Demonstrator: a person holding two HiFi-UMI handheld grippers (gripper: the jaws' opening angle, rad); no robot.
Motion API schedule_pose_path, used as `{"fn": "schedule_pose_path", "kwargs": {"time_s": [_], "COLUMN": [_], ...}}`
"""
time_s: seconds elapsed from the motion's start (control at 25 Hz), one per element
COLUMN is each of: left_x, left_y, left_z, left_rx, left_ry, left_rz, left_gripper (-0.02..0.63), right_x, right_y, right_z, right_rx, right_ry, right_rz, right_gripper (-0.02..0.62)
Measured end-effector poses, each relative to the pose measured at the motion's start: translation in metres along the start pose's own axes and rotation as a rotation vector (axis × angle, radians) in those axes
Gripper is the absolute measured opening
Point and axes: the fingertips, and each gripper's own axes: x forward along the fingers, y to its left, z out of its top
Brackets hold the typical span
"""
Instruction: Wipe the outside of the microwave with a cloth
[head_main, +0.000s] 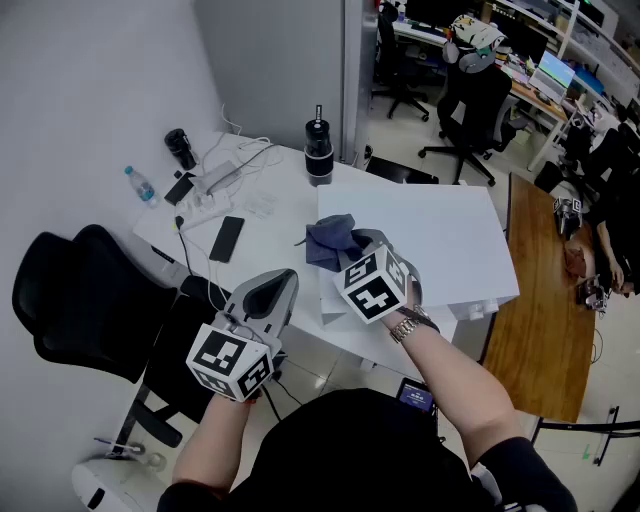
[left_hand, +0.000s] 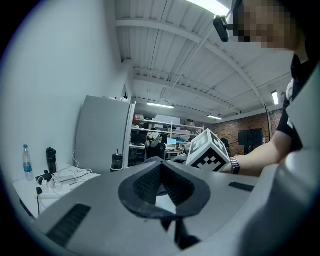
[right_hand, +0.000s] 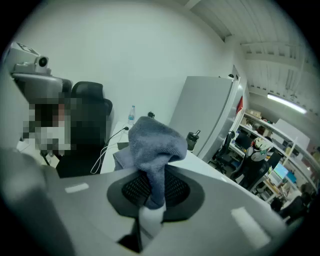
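While the right gripper (right_hand: 152, 192) pinches the cloth (head_main: 328, 240) over the microwave (head_main: 430, 240), the left gripper (left_hand: 161, 185) sits closed and empty. Wiping looks about to begin, so the next move is probably a sweep across the top.

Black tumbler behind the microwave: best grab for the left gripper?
Pinch the tumbler mid-body, jaws level: it stands upright. Likely approach from the cables, since the microwave sits close on the other side. The left gripper is shut; open first.

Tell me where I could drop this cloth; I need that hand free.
Free: the microwave top right of the cloth, and the table strip between phone and microwave. Crowded: the table's left end, with cables, power strip and bottle.
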Motion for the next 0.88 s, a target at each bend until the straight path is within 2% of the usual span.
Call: {"fn": "schedule_pose_path", "kwargs": {"time_s": [0.2,0.64,0.88], "left_x": [0.004,0.023,0.036], "left_y": [0.004,-0.013,-0.038], "left_z": [-0.002,0.004,0.013], "left_rx": [-0.014,0.004,0.025], "left_ry": [-0.001,-0.004,-0.010], "left_rz": [-0.006,-0.088,-0.143], "left_gripper": [0.005,0.005,0.005], "right_x": [0.006,-0.008,-0.026], "right_y": [-0.003,-0.030,-0.055], "right_z": [-0.005,-0.030,-0.054], "right_rx": [-0.045,0.005,0.043], "right_ry": [0.027,0.065,0.094], "right_rz": [-0.023,-0.087,-0.129], "right_gripper": [0.040,0.040,0.040]}}
